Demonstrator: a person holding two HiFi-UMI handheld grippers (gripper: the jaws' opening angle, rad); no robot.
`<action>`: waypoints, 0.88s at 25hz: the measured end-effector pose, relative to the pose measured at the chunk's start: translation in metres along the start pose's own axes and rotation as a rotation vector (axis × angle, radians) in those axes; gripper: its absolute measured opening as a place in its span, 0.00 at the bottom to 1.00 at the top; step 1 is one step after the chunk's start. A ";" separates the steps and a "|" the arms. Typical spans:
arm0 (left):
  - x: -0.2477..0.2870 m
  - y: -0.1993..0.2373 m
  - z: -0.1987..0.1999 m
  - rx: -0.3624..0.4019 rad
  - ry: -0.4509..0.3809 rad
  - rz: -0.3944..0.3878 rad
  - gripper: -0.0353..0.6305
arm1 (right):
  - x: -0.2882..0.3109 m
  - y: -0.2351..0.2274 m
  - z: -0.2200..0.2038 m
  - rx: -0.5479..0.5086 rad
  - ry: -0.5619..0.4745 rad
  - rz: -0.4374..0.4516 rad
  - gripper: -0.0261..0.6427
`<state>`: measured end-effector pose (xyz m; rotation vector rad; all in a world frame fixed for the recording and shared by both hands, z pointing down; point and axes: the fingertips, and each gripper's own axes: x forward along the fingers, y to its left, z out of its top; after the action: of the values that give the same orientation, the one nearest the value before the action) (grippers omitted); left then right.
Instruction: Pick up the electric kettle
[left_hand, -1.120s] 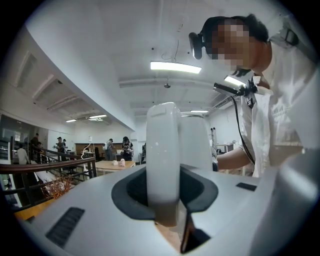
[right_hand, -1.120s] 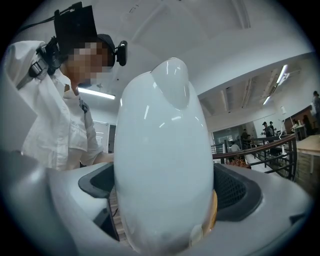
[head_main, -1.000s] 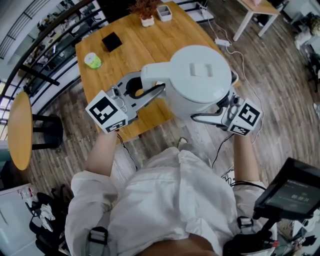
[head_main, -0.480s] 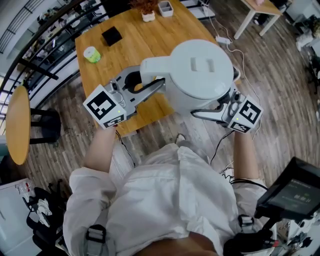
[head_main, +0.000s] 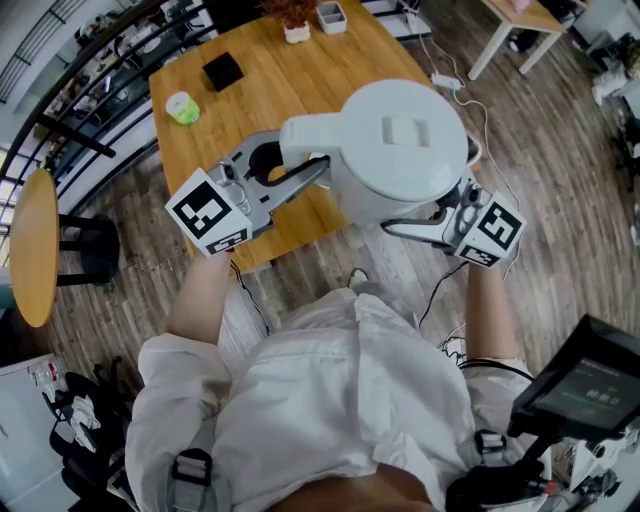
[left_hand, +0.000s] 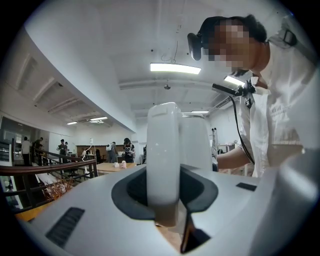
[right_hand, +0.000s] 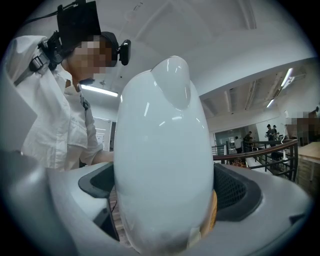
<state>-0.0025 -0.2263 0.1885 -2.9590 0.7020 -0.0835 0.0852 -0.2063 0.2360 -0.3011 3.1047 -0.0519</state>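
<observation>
Your left gripper (left_hand: 162, 197) is clamped on the kettle's handle (left_hand: 162, 150), which runs straight up and down between the two jaws. Your right gripper (right_hand: 165, 200) is closed on the opposite side, its jaws squeezing the rounded white body below the spout (right_hand: 172, 80).

So the kettle (head_main: 400, 150) hangs in the air between the two grippers, in front of your chest, over the near edge of the wooden table (head_main: 260, 90) and the plank floor (head_main: 560, 180). It's upright, lid facing up at the head camera. The handle sticks out to the left in the head view, so the handle-to-spout line runs roughly left to right.

For print, each gripper cube (head_main: 208, 215) shows bold black-and-white square markers. The lit screen (head_main: 585, 385) by your right hip has writing too small to read.

Further back on the table are a green tape roll (head_main: 183, 108), a black box (head_main: 222, 72) and a potted plant (head_main: 296, 32).
</observation>
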 end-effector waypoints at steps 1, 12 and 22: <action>0.001 0.000 -0.001 0.001 0.000 0.000 0.21 | 0.000 -0.001 -0.001 -0.001 0.001 0.001 0.90; 0.001 0.002 -0.003 0.003 0.000 0.004 0.21 | 0.001 -0.003 -0.003 -0.002 0.005 0.004 0.90; 0.010 0.001 -0.005 0.002 0.007 0.005 0.21 | -0.007 -0.007 -0.006 0.005 0.006 0.007 0.90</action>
<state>0.0059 -0.2317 0.1933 -2.9567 0.7104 -0.0946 0.0931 -0.2122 0.2426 -0.2904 3.1109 -0.0608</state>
